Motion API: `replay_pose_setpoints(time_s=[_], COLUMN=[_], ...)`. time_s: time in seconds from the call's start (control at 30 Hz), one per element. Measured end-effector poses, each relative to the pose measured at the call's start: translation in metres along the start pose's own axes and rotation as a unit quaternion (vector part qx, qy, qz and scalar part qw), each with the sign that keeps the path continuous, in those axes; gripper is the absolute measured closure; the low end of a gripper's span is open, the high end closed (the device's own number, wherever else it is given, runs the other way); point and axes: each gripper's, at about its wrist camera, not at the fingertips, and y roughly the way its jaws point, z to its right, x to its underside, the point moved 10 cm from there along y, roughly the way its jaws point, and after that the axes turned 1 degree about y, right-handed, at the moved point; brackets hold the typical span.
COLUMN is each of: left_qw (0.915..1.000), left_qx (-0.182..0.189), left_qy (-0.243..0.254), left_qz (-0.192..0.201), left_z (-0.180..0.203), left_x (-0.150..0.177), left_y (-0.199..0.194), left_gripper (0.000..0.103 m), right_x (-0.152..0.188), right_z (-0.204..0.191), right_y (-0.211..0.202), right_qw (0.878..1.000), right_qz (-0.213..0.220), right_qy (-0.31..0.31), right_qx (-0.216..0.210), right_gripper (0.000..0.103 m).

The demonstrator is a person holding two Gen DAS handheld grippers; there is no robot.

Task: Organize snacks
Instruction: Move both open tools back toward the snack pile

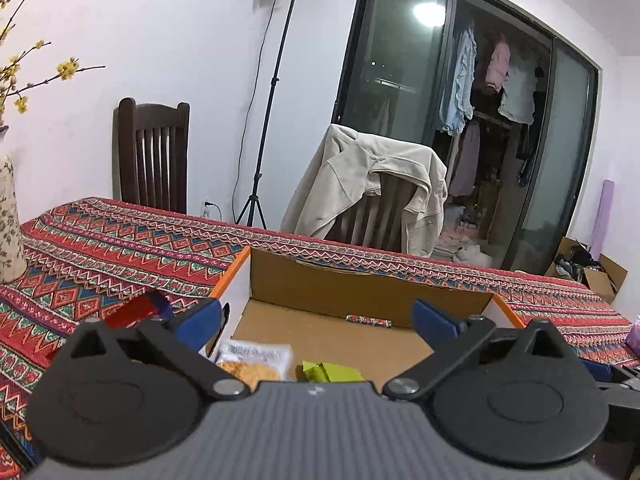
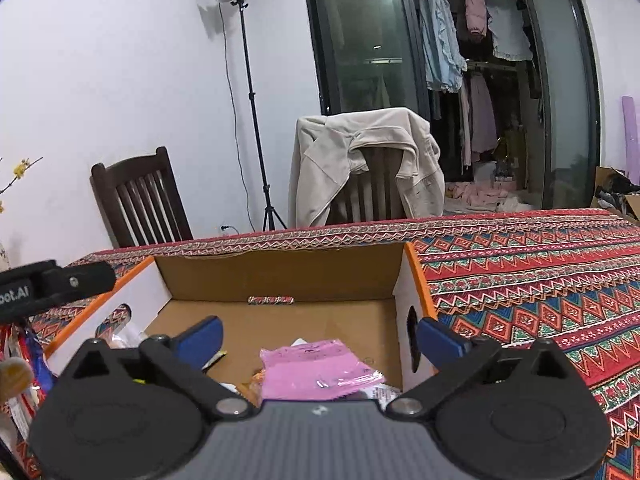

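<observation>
An open cardboard box point(image 1: 360, 288) with orange-edged white sides stands on the patterned tablecloth. In the left wrist view my left gripper point(image 1: 316, 320) hangs open over the box's near end, nothing between its blue pads. Below it lie a clear bag of yellow snacks point(image 1: 256, 362) and a green packet point(image 1: 330, 372). In the right wrist view the same box point(image 2: 280, 276) sits under my right gripper point(image 2: 320, 340), also open and holding nothing. A pink packet point(image 2: 316, 372) rests on the box floor beneath it. A small patterned stick point(image 2: 271, 300) lies against the far wall.
More snack bags point(image 2: 24, 360) lie outside the box at its left, with a red packet point(image 1: 132, 312) there too. A vase point(image 1: 8, 224) with yellow blossoms stands at the table's left. Two chairs, one draped with a beige jacket point(image 1: 368, 184), stand behind the table.
</observation>
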Motion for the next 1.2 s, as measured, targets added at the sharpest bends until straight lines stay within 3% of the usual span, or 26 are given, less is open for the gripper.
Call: replay_pose_setpoints(time_s=[0.4, 0.63, 0.97, 1.2], left_qw=[0.9992, 0.999, 0.9996, 0.9978], left_qx=[0.016, 0.034, 0.014, 0.001], left_qy=[0.003, -0.007, 0.022, 0.031], left_qz=[0.036, 0.027, -0.012, -0.059], left_z=[0.01, 0.011, -0.016, -0.047], left_x=[-0.014, -0.014, 0.037, 0.094], left_y=[-0.047, -0.086, -0.117, -0.123], left_gripper=[0.0, 0.0, 0.0, 0.0], right_x=[-0.004, 0.007, 0.045, 0.093], right_z=[0.001, 0.002, 0.009, 0.027], right_y=[-0.031, -0.07, -0.102, -0.116], right_qw=[1.0, 0.999, 0.999, 0.997], right_qz=[0.018, 0.017, -0.004, -0.051], right_qy=[-0.019, -0.033, -0.05, -0.054], right_qx=[0.015, 0.006, -0.001, -0.001], right_gripper=[0.0, 0.0, 0.0, 0.0])
